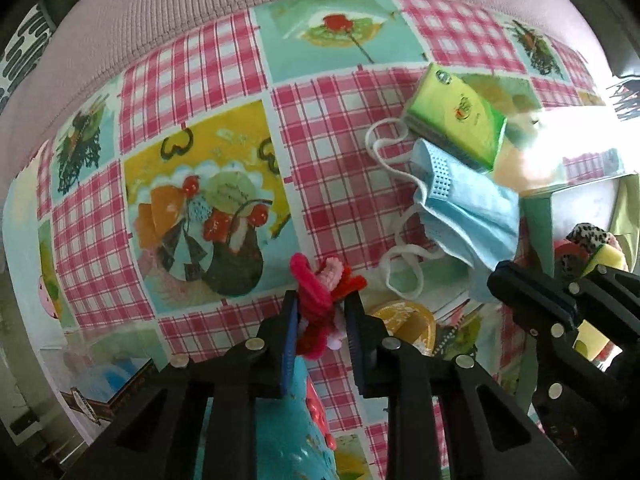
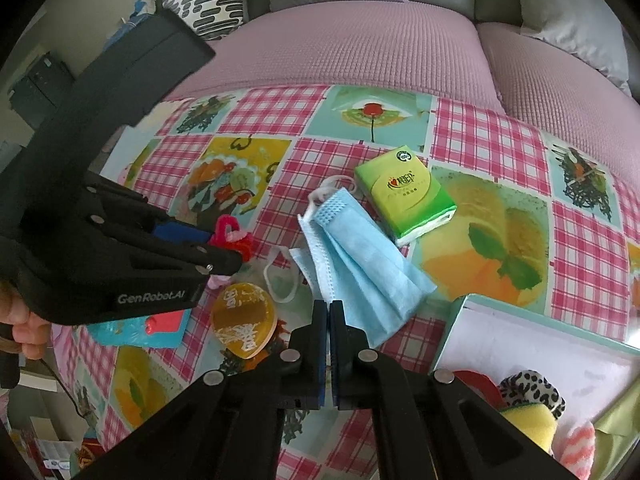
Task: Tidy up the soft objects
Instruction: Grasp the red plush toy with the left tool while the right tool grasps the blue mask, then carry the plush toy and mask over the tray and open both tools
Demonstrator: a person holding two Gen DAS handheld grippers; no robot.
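My left gripper (image 1: 321, 312) is shut on a red and pink pipe-cleaner bundle (image 1: 322, 292), held just above the checked tablecloth (image 1: 332, 152); it also shows in the right wrist view (image 2: 232, 236). My right gripper (image 2: 329, 320) is shut on the lower edge of a blue face mask (image 2: 360, 264), which lies by a green tissue pack (image 2: 404, 190). In the left wrist view the mask (image 1: 468, 208) hangs from the right gripper (image 1: 532, 292) beside the tissue pack (image 1: 456, 116).
A white open box (image 2: 520, 344) at the right holds a leopard-print item (image 2: 528, 392), a yellow sponge (image 2: 528, 420) and other soft things. An amber oval piece (image 2: 244, 320) and a turquoise toy (image 2: 140, 328) lie near the front. A pink sofa (image 2: 360, 48) is behind.
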